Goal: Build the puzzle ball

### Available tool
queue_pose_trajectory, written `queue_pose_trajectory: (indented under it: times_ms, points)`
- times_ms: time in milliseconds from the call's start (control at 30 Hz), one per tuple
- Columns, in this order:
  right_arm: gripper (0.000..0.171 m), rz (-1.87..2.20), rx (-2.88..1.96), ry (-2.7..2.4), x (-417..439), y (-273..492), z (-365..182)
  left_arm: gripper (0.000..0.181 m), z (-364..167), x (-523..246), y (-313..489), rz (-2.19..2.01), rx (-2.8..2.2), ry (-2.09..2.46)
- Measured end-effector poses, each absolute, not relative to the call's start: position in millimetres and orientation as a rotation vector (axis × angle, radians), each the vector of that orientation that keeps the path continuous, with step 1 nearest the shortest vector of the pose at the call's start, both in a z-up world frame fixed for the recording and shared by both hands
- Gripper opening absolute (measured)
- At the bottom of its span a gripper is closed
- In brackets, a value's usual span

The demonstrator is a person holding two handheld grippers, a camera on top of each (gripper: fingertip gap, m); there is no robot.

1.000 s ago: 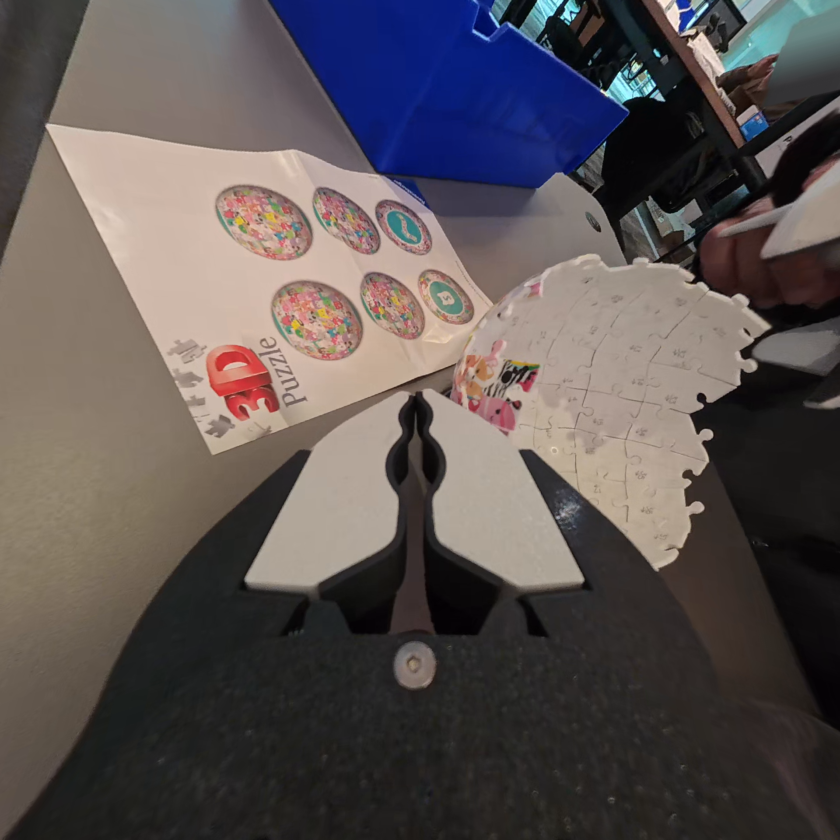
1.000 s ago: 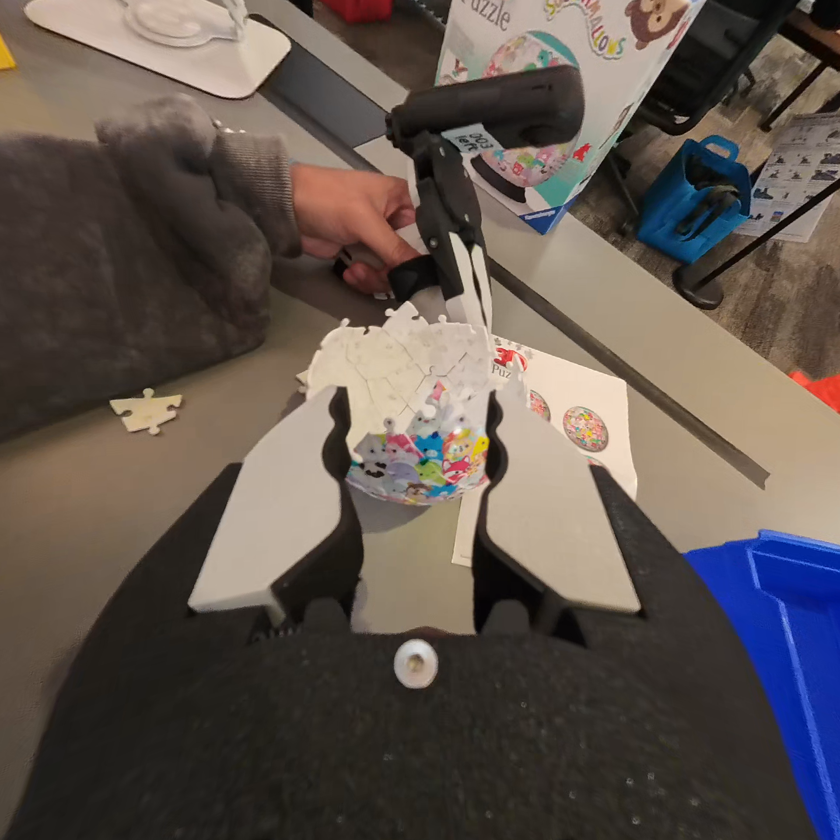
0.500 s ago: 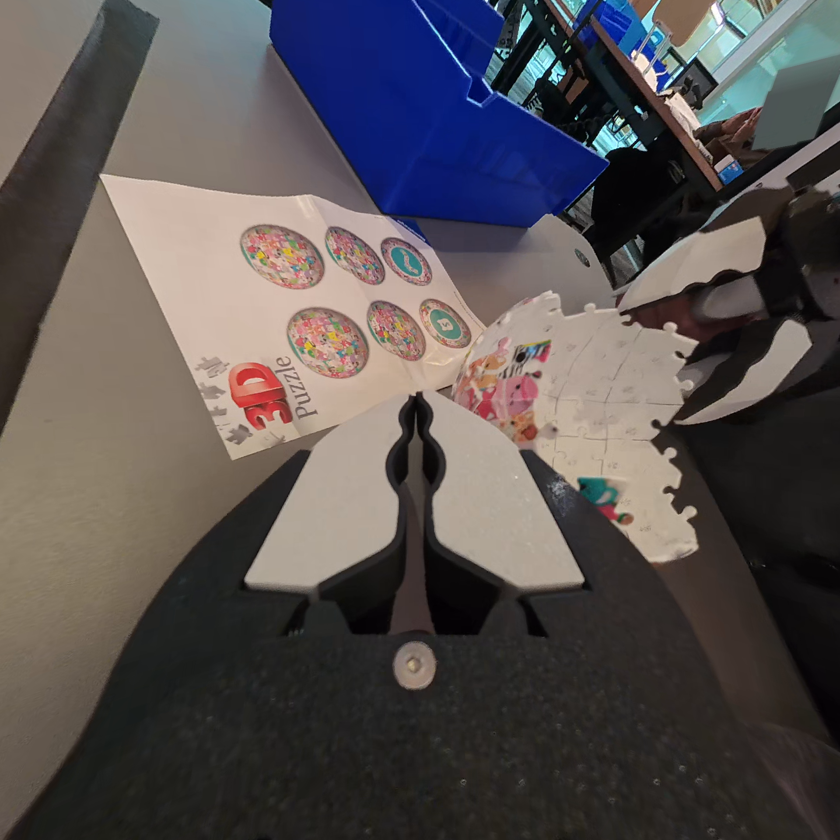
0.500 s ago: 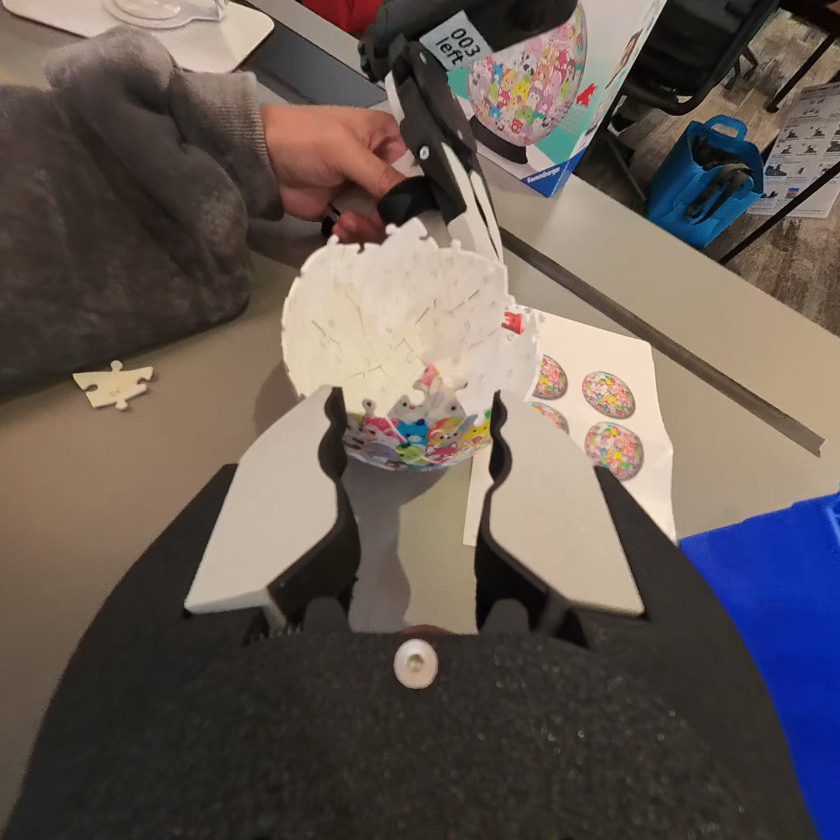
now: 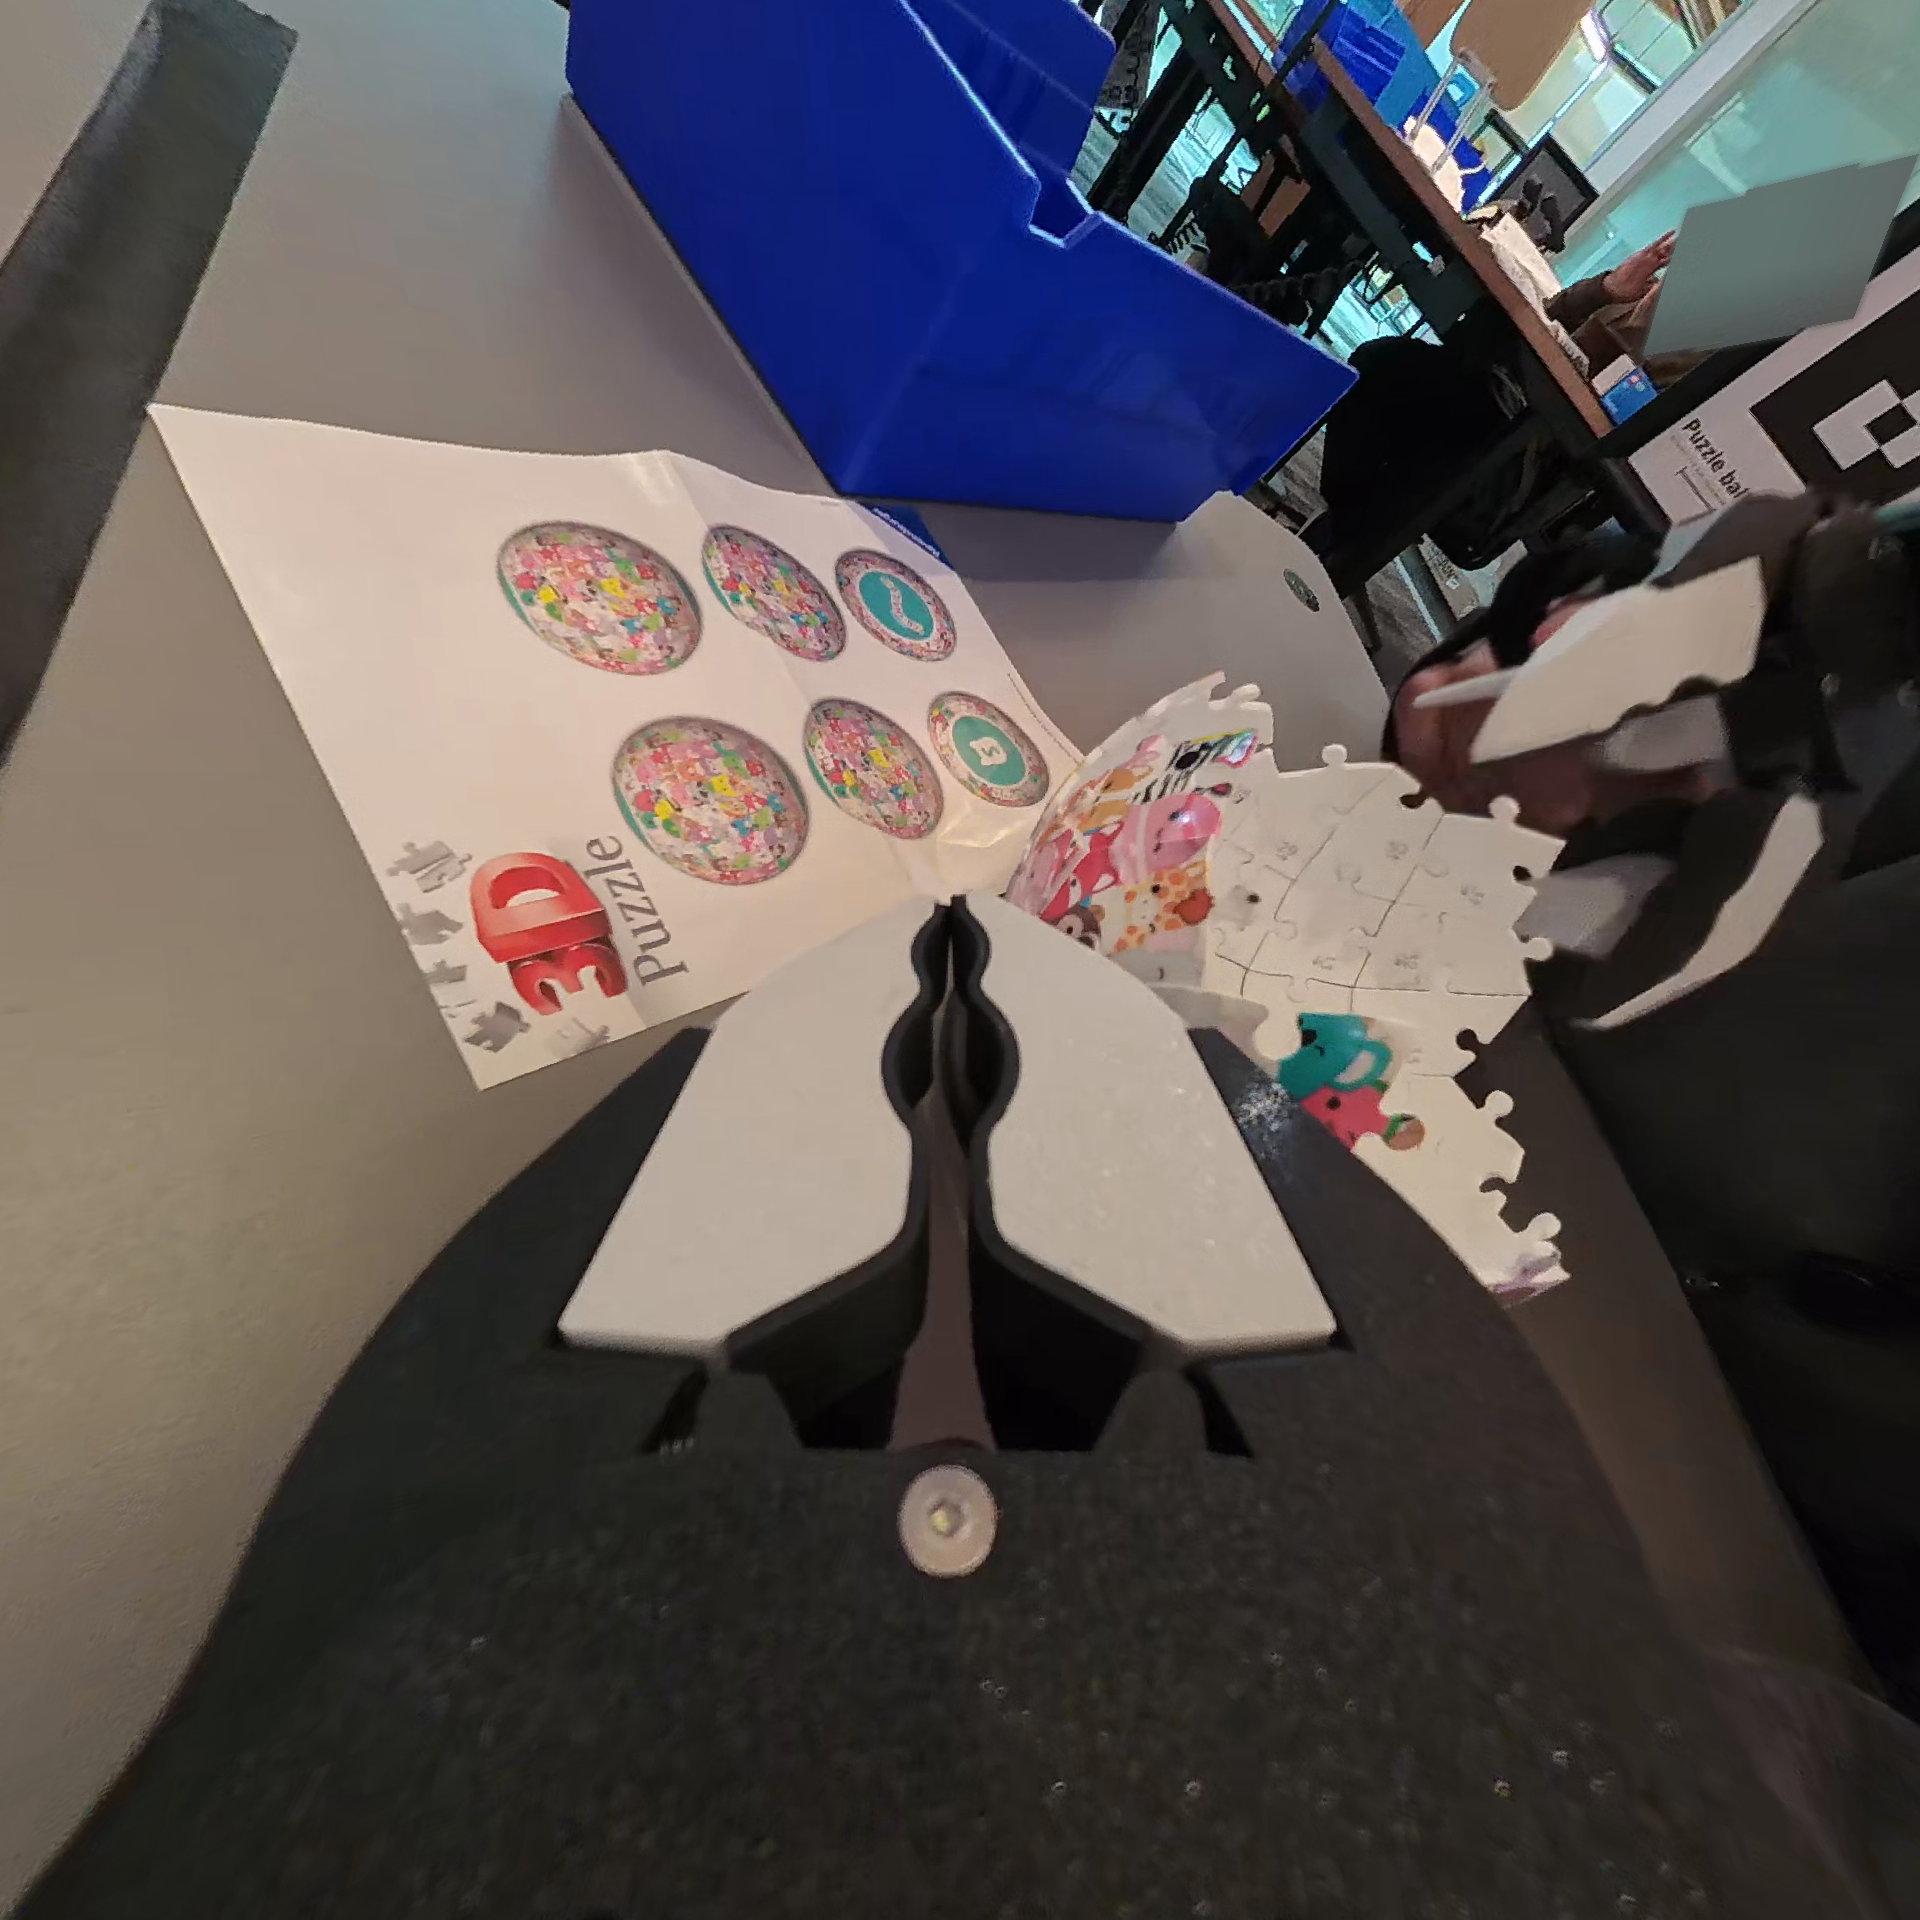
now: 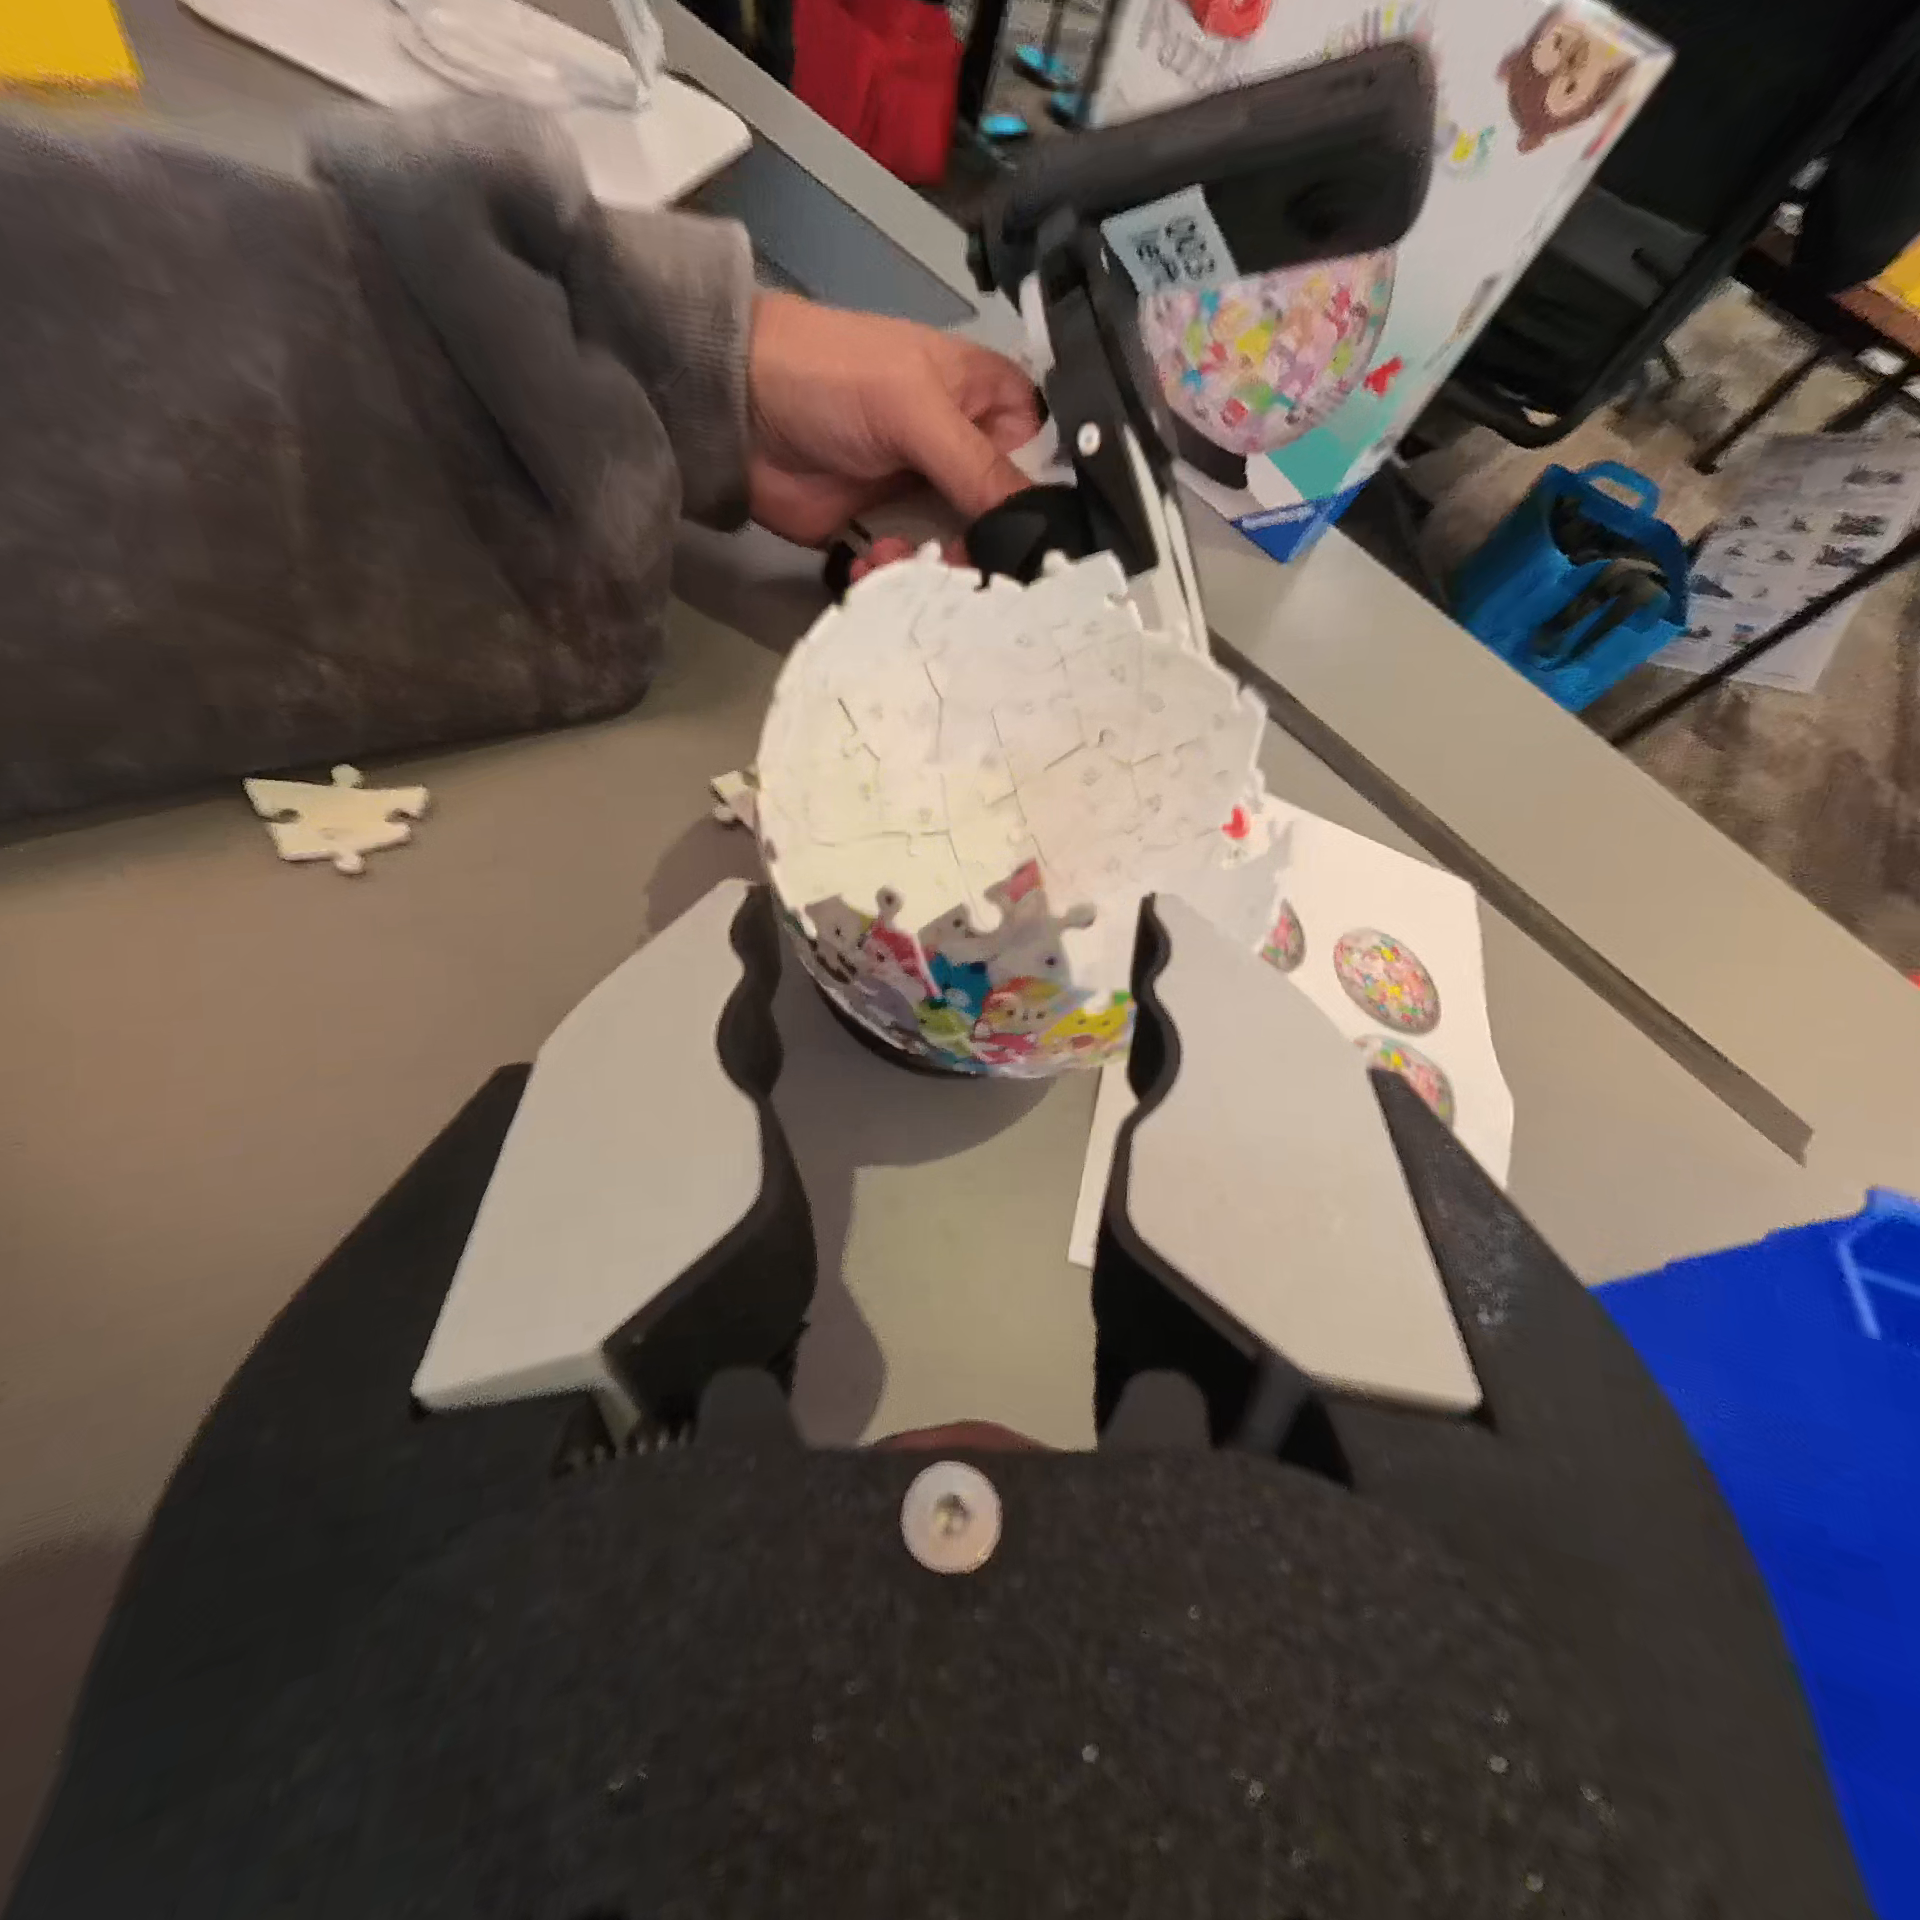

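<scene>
Ball point(image 6: 997, 810) is a half-built shell, white inside, cartoon print outside, sitting on the grey tabletop point(image 6: 260, 1039) beside the leaflet point(image 5: 582, 707), open side tilted toward the right tongs.

Left hand point(image 6: 883, 426), grey sleeve, reaches in from the left of the right wrist view and grips the left tongs point(image 5: 951, 914) handle; those tongs angle down behind the shell's far rim. Left tongs are fully closed, pads pressed together, nothing visible between them. Tips sit just beside the shell's printed outer wall point(image 5: 1122, 862); contact can't be confirmed.

Right tongs point(image 6: 940, 914) level, low over the tabletop, pointing at the shell's near side. Spread wide, empty. The shell's lower printed wall sits between the tips; right tip looks close to or touching it, left tip just apart. In the left wrist view the right tongs point(image 5: 1662, 831) show at the shell's jagged rim, spread.

Loose piece point(image 6: 338, 816) lies white side up on the tabletop, well left of the ball. Blue bin point(image 5: 935, 260) beyond the leaflet. Puzzle box point(image 6: 1351, 260) stands behind the left tongs.
</scene>
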State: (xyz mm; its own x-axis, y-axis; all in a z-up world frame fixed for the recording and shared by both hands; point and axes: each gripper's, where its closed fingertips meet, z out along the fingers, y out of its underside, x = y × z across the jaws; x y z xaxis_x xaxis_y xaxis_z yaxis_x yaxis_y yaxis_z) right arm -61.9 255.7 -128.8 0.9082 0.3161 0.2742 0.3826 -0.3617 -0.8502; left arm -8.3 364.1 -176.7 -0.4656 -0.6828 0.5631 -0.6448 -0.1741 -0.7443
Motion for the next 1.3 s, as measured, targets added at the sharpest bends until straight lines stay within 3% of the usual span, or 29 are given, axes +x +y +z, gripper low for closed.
queue_pose_trajectory:
  times_ms: [167, 267, 367, 400, 500, 600, 700, 1300]
  points:
    - [0.053, -0.06, -2.015, -0.615, -36, 263, -89, 0.0, -177, -8, 363, -1.771, -1.606, 2.0]
    - [0.051, 0.021, -2.2, -0.641, -28, 264, -96, 0.0, -179, -7, 361, -1.765, -1.619, 2.01]
    - [0.023, 0.09, -2.184, -0.59, -49, 258, -102, 0.0, -182, -6, 362, -1.747, -1.633, 2.024]
    - [0.021, 0.032, -2.108, -0.545, -52, 259, -99, 0.0, -182, -6, 362, -1.75, -1.634, 2.025]
    - [0.034, -0.119, -1.944, -0.405, -57, 258, -94, 0.0, -181, -6, 361, -1.759, -1.629, 2.023]
    - [0.065, -0.171, -2.035, -0.294, -55, 262, -118, 0.0, -180, -5, 360, -1.767, -1.626, 2.022]
    - [0.077, -0.126, -2.024, -0.187, -58, 268, -122, 0.0, -180, -5, 360, -1.761, -1.622, 2.016]
    - [0.07, -0.205, -2.032, -0.12, -50, 273, -168, 0.0, -170, -6, 374, -1.765, -1.613, 1.937]
